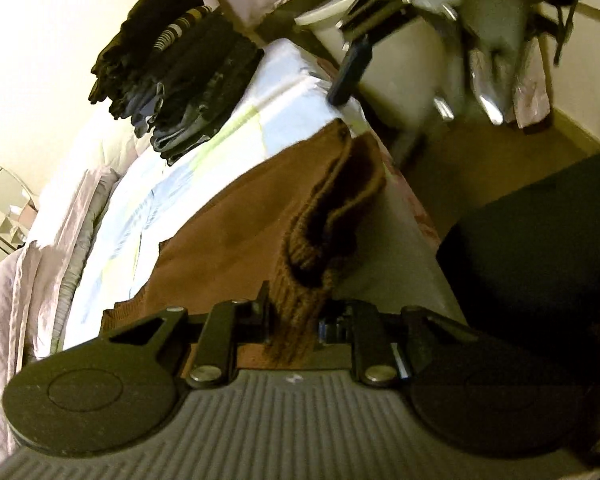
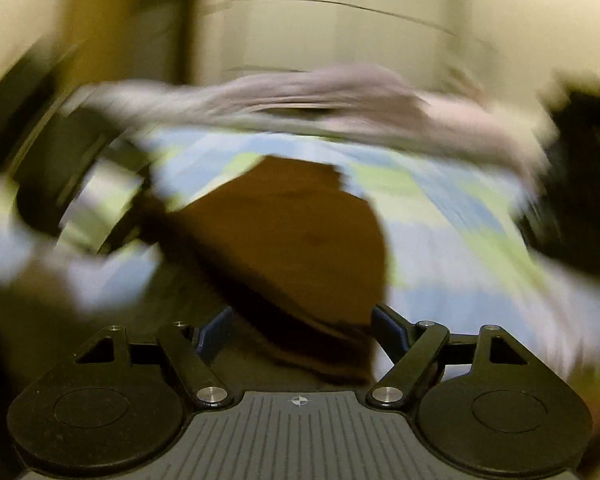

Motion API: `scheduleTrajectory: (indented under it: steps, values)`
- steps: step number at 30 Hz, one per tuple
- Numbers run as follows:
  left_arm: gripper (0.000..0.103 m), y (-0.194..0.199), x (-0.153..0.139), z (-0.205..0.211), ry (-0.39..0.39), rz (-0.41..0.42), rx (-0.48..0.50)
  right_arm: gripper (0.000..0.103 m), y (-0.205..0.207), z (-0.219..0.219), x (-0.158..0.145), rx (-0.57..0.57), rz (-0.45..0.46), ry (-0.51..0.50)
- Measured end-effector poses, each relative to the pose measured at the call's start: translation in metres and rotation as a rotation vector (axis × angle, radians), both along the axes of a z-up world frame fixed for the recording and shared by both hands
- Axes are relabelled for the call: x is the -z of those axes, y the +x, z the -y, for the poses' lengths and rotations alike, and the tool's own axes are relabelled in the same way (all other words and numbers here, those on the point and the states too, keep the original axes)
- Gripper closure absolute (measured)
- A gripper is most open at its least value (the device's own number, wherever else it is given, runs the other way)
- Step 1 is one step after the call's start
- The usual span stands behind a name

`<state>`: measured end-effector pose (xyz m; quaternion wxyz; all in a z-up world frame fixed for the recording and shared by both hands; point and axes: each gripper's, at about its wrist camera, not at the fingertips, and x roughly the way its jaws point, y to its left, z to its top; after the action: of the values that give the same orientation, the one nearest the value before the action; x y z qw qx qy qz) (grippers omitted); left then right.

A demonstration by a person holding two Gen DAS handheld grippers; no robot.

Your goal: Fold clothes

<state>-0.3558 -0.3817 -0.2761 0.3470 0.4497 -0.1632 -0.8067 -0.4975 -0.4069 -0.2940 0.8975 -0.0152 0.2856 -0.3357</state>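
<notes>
A brown knit sweater (image 1: 228, 232) lies spread on the bed's checked sheet (image 1: 196, 160). My left gripper (image 1: 296, 320) is shut on a ribbed edge of the sweater, and a folded ribbed part (image 1: 336, 208) rises just ahead of it. The right wrist view is blurred. There the sweater (image 2: 292, 232) lies ahead, and my right gripper (image 2: 302, 332) is open with its near edge between the wide-apart fingers. In the left wrist view the right gripper (image 1: 348, 72) hangs blurred beyond the bed's far corner. The left gripper (image 2: 60, 184) appears as a dark blur at the left.
A stack of folded dark clothes (image 1: 172, 68) sits on the bed by the wall. A pink duvet (image 1: 20, 280) is bunched along the bed's left side, also duvet (image 2: 300, 96). A dark block (image 1: 540, 248) stands beside the bed over brown floor (image 1: 480, 160).
</notes>
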Motion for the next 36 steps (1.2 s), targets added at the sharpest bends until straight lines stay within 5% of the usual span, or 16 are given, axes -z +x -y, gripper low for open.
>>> scheduleTrajectory:
  steps: [8, 9, 10, 11, 15, 16, 17, 18, 20, 25, 36]
  values:
    - [0.083, 0.002, -0.008, 0.003, 0.011, -0.044, -0.010, 0.025, 0.061, -0.008, 0.047, -0.284, -0.400, -0.371]
    - [0.081, 0.003, -0.008, 0.003, 0.010, -0.050, -0.013, 0.038, 0.060, -0.002, 0.053, -0.301, -0.439, -0.389]
    - [0.075, 0.004, -0.007, 0.002, 0.008, -0.051, -0.012, 0.062, 0.058, 0.004, 0.057, -0.306, -0.476, -0.402]
    - [0.068, 0.003, -0.005, 0.002, 0.000, -0.044, -0.009, 0.069, 0.054, 0.010, 0.059, -0.297, -0.496, -0.408]
    - [0.062, -0.001, 0.014, 0.002, -0.015, 0.017, 0.008, 0.069, 0.034, 0.029, 0.065, -0.278, -0.546, -0.446]
    - [0.065, -0.003, 0.020, 0.003, -0.013, 0.039, 0.008, 0.070, 0.031, 0.031, 0.068, -0.286, -0.563, -0.456]
    - [0.079, -0.006, 0.026, 0.004, -0.011, 0.063, 0.008, 0.074, 0.027, 0.033, 0.071, -0.293, -0.579, -0.467]
    - [0.085, -0.008, 0.030, 0.005, -0.016, 0.086, 0.007, 0.084, 0.025, 0.034, 0.072, -0.296, -0.588, -0.467]
    - [0.090, -0.011, 0.029, 0.003, -0.032, 0.099, -0.008, 0.090, 0.023, 0.035, 0.070, -0.296, -0.590, -0.451]
    - [0.092, 0.002, -0.008, -0.018, -0.025, 0.006, -0.066, 0.093, 0.018, 0.020, 0.038, -0.266, -0.558, -0.442]
    - [0.092, 0.027, -0.079, -0.139, 0.042, -0.185, -0.064, 0.092, 0.004, -0.092, -0.059, -0.366, -0.517, -0.442]
